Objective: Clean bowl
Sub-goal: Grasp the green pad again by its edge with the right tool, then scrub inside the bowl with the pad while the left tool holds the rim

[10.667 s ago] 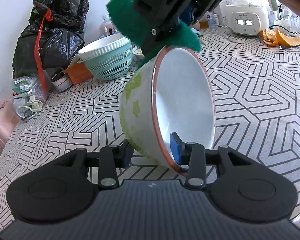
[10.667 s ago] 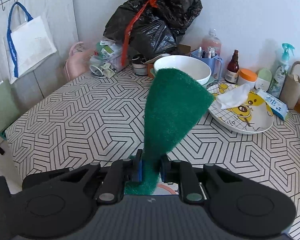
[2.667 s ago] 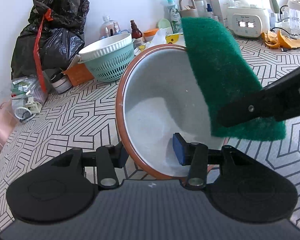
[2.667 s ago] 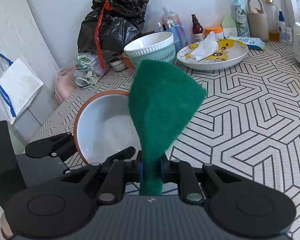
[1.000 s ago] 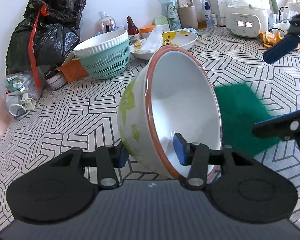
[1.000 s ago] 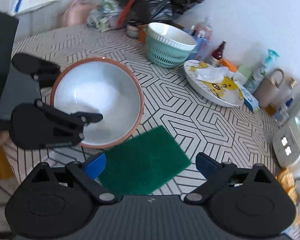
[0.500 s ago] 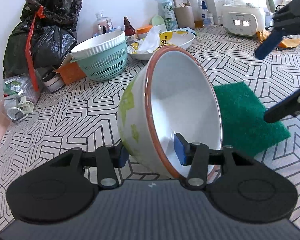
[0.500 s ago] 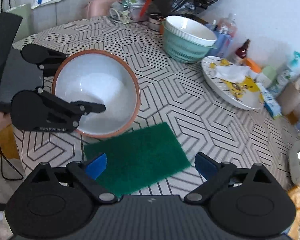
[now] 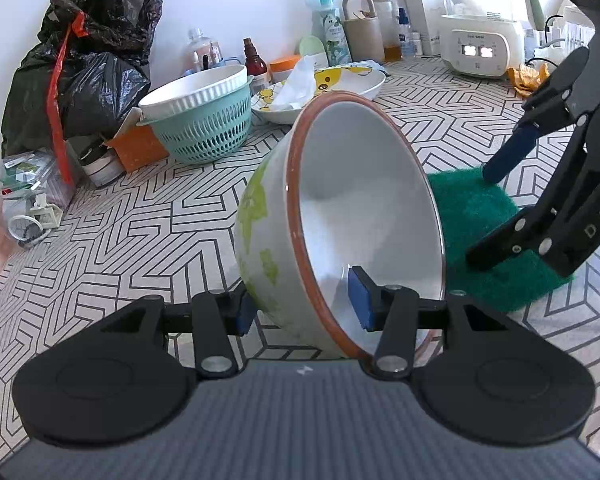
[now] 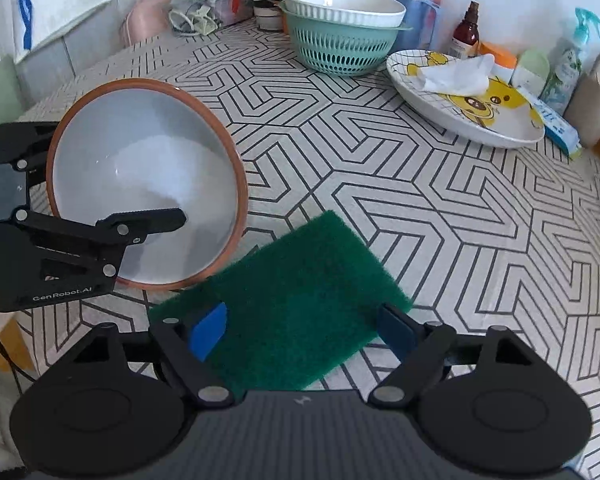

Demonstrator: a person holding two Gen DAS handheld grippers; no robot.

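Note:
A bowl (image 9: 360, 200), white inside with a brown rim and green patches outside, is tipped on its side with its mouth facing right. My left gripper (image 9: 302, 306) is shut on its wall, one pad inside and one outside. In the right wrist view the bowl (image 10: 140, 168) sits at the left. A green scouring pad (image 10: 292, 280) lies flat on the patterned table (image 10: 440, 208) right of the bowl. My right gripper (image 10: 302, 334) hovers low over it, jaws closing with the pad between them, not pressing on it. The right gripper (image 9: 486, 216) also shows over the scouring pad (image 9: 500, 280).
At the back stand a teal colander (image 9: 204, 128) with a white dish in it, a cartoon plate (image 10: 480, 108) with a tissue, bottles, a white appliance (image 9: 480, 52) and black rubbish bags (image 9: 84, 60). The table's edge runs close on the left.
My right gripper has come down closer over the scouring pad and its jaws have narrowed. The pad still lies flat on the table. The bowl stays tilted in my left gripper.

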